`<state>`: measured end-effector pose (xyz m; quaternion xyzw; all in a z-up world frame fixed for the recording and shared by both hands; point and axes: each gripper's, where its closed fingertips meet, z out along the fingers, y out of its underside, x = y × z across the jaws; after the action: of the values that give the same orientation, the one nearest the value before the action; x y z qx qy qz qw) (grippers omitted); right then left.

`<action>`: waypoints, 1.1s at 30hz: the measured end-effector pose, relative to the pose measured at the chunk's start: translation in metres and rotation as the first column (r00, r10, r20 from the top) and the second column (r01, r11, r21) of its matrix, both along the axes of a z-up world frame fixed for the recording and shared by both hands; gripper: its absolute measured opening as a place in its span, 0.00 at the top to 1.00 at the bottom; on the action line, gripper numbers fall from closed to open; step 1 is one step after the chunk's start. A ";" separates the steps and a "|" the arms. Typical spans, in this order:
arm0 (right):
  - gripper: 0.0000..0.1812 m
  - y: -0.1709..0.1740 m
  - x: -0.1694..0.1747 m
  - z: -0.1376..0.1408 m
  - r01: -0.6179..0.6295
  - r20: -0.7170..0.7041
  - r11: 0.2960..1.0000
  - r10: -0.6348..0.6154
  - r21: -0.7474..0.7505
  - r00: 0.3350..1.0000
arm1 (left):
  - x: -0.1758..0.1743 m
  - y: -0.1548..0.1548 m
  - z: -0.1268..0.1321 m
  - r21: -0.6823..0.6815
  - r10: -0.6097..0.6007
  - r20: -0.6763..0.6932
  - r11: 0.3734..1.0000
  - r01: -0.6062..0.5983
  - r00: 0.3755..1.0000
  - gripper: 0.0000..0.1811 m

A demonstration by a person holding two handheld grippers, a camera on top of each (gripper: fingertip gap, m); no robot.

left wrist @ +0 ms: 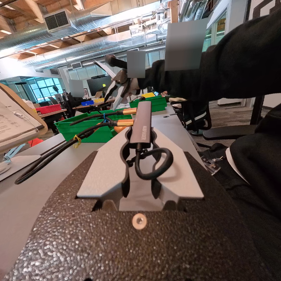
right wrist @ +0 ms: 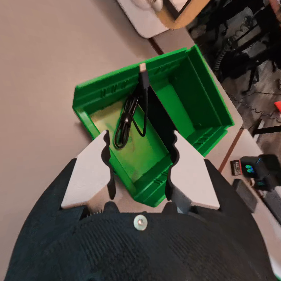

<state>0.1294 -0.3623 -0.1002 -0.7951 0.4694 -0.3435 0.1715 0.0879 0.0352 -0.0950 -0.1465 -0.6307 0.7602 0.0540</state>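
Plainly lettered grey hub in left tool

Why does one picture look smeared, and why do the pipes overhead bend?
Right wrist view: motion blur softens the green bin and the black cable. Left wrist view: sharp on the grey hub; the wide lens curves the ceiling ducts, and the ceiling light glares white.

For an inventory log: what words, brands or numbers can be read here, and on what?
I won't quote writing, only what bears it.
Grey hub, clamped in the left gripper: white lettering along its side.
Printed sheet, far left: print too small.
Green bin, below the open right gripper: moulded marks, blurred.
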 end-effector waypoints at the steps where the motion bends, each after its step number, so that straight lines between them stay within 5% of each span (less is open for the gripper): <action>1: 0.59 0.000 -0.004 0.008 0.029 0.040 0.999 -0.031 0.042 0.999 | 0.000 0.001 0.002 -0.006 -0.001 0.000 1.000 0.001 1.000 0.88; 3: 0.63 0.009 -0.014 0.015 0.025 0.070 0.994 -0.033 0.104 0.997 | 0.001 0.003 0.004 -0.019 -0.007 -0.007 1.000 0.007 1.000 0.88; 6: 0.69 0.001 -0.019 0.014 0.059 0.106 0.998 -0.058 -0.014 0.993 | 0.004 0.005 0.007 -0.035 -0.011 -0.028 0.999 0.010 1.000 0.88; 13: 0.80 0.012 0.013 -0.031 0.055 0.096 0.995 -0.047 -0.081 0.994 | 0.002 0.004 0.011 -0.055 -0.027 -0.045 0.998 0.025 0.999 0.88; 17: 1.00 0.035 0.032 -0.047 -0.114 0.119 0.974 0.139 -0.197 0.983 | 0.002 0.000 0.002 -0.019 -0.023 -0.039 1.000 0.022 0.999 0.88; 23: 0.98 0.032 0.038 -0.048 -0.121 0.091 0.978 0.138 -0.171 0.986 | 0.006 0.002 0.001 -0.022 -0.022 -0.059 1.000 0.021 0.998 0.88; 27: 0.60 0.036 0.029 -0.050 -0.113 0.038 0.993 0.114 -0.023 0.993 | 0.004 0.003 0.002 -0.021 -0.024 -0.051 1.000 0.023 0.998 0.88; 29: 0.72 0.041 0.027 -0.052 -0.142 0.042 0.990 0.142 -0.002 0.989 | 0.004 0.004 0.003 -0.027 -0.027 -0.052 0.999 0.026 0.998 0.88; 33: 0.94 0.016 0.036 -0.059 -0.056 0.052 0.975 0.069 -0.215 0.996 | 0.006 0.004 0.003 -0.030 -0.029 -0.062 0.999 0.027 0.998 0.88</action>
<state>0.1658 -0.3458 -0.1588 -0.8128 0.3994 -0.4097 0.1097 0.0935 0.0395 -0.0924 -0.1323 -0.6153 0.7728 0.0823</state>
